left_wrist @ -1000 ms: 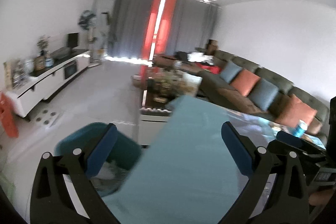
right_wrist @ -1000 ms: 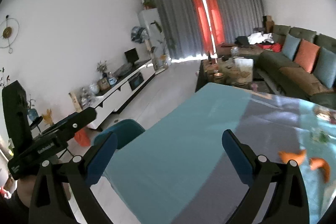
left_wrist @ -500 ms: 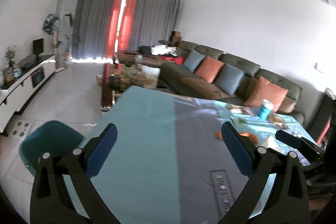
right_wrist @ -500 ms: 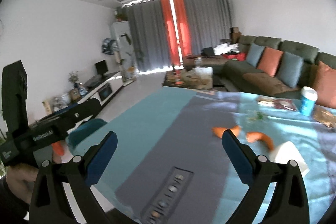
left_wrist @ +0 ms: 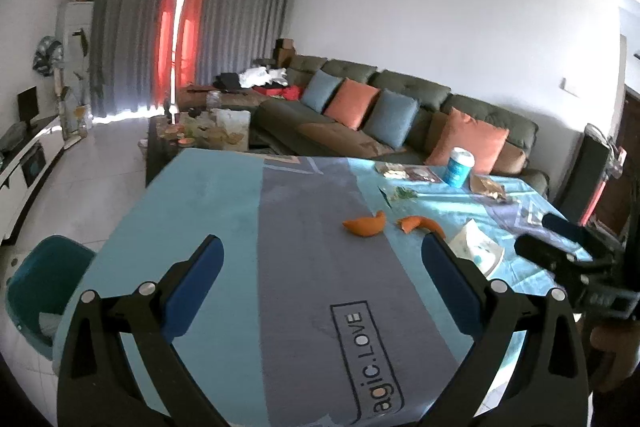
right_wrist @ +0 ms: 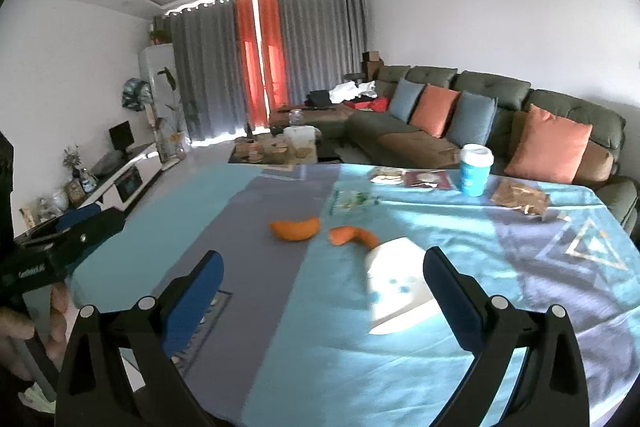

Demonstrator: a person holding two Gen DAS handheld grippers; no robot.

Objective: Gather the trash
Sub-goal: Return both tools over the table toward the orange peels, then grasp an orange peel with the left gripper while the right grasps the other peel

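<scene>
Hovering spread and empty, both grippers, left [left_wrist: 320, 281] and right [right_wrist: 322, 283], face orange peels [right_wrist: 296, 229] beside a blurred, possibly paper, white wrapper [right_wrist: 398, 285] on the tablecloth [right_wrist: 420, 367], blue cup [right_wrist: 474, 169] beyond.

A table [right_wrist: 400, 367] under a blue and grey cloth [left_wrist: 304, 267] fills the near ground; a dark green sofa [right_wrist: 496, 99] runs along the right wall, with blue and orange cushions [right_wrist: 436, 109]; grey and red curtains [left_wrist: 176, 39] hang at the far end; a low coffee table [right_wrist: 276, 149] stands before them; a white TV unit [right_wrist: 120, 175] lines the left wall.
</scene>
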